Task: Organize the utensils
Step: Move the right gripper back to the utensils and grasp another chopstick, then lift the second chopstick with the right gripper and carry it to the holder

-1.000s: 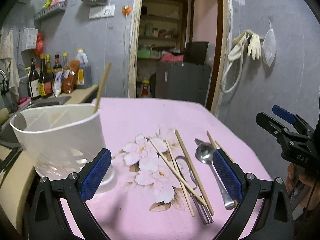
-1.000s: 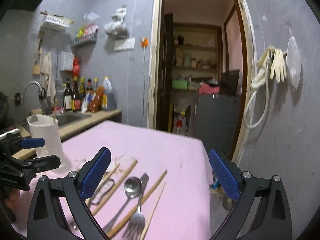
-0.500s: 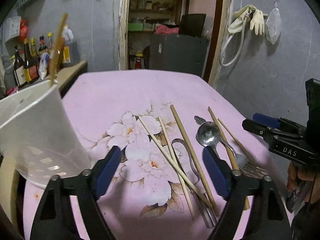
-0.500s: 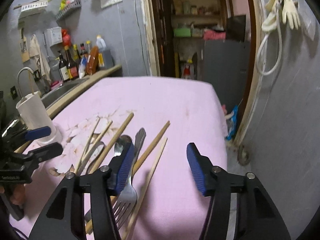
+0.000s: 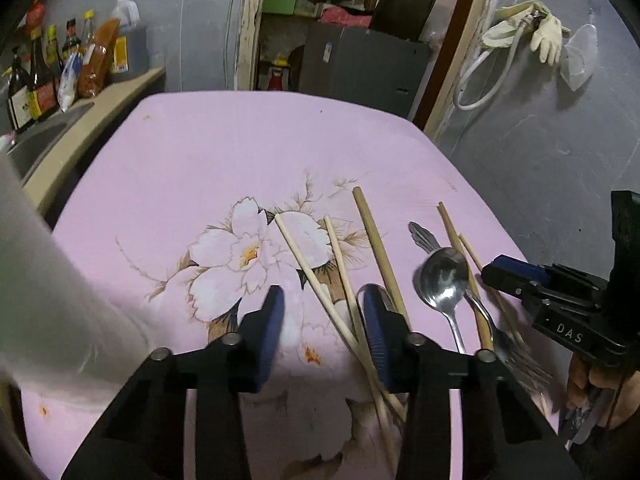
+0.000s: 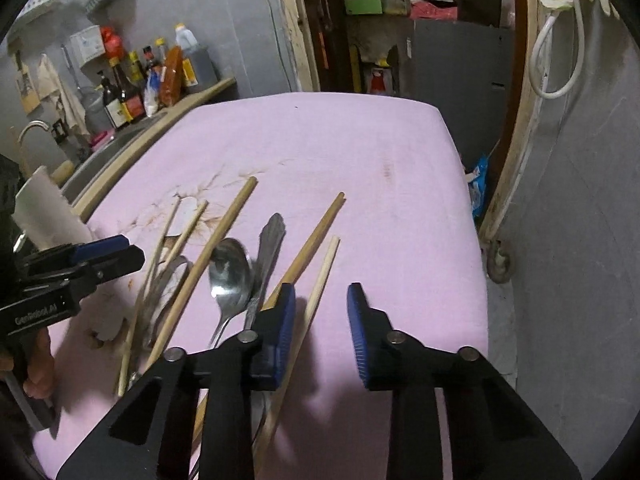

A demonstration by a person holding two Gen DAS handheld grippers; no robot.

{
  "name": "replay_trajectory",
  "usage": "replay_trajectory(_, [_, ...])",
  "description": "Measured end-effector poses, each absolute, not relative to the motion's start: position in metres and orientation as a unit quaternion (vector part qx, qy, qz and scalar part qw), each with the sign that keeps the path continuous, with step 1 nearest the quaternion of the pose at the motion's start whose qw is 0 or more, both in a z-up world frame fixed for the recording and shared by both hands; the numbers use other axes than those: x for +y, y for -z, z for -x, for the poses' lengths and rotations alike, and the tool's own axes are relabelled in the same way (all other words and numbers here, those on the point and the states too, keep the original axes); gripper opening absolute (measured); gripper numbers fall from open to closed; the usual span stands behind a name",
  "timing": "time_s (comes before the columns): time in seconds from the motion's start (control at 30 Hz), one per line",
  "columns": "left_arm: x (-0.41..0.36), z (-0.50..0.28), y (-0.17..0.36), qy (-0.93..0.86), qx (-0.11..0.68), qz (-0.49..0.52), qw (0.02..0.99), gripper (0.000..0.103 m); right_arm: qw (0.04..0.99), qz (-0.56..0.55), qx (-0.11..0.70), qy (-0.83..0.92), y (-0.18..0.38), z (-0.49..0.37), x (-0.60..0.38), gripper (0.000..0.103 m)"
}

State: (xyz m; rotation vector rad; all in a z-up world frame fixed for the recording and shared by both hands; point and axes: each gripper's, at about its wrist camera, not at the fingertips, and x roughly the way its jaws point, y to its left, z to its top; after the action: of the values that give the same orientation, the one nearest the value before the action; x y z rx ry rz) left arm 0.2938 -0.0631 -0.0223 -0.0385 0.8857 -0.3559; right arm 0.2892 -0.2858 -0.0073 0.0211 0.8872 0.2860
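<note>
Both grippers dipped over the table. Left gripper was closing, fingers empty. Right gripper was closing around a chopstick, not yet pinching.

chopsticks crisscrossed, tablecloth beyond bare

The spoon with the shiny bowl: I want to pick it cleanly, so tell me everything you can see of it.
The spoon looks like polished steel, lying flat on the pink floral tablecloth with its bowl face up and reflecting light. Its thin handle runs back toward the grippers, the end hidden. A fork lies close along its right side with its patterned handle end just past the bowl, and a thick wooden chopstick lies along the left. Whether they touch is unclear. Neither gripper touches it.
</note>
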Motion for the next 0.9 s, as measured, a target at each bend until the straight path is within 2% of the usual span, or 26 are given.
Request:
replay_trajectory(0.17, [-0.059, -0.311, 0.03, 0.163, 0.46, 0.033, 0.872, 0.019, 0.887, -0.011, 0.445, -0.127, 0.009, -0.298, -0.283, 0.016])
replay_trajectory(0.33, [-0.056, -0.319, 0.031, 0.161, 0.477, 0.045, 0.863, 0.017, 0.878, -0.018, 0.463, -0.118, 0.01, -0.308, -0.283, 0.016])
replay_trajectory(0.4, [-0.056, -0.322, 0.031, 0.154, 0.485, 0.039, 0.86, 0.012, 0.875, -0.019, 0.469, -0.116, 0.009, -0.31, -0.28, 0.016])
replay_trajectory(0.43, [-0.057, -0.323, 0.031, 0.15, 0.489, 0.037, 0.859, 0.007, 0.874, -0.022, 0.472, -0.115, 0.009, -0.312, -0.279, 0.013])
replay_trajectory(0.63, [-0.047, -0.325, 0.027, 0.15, 0.51, 0.064, 0.845, 0.003, 0.862, -0.055, 0.491, -0.115, 0.009, -0.316, -0.283, 0.005])
replay_trajectory(0.9, [-0.039, -0.304, 0.019, 0.164, 0.493, 0.07, 0.851, 0.002, 0.865, -0.103, 0.473, -0.131, 0.008, -0.301, -0.292, 0.003])
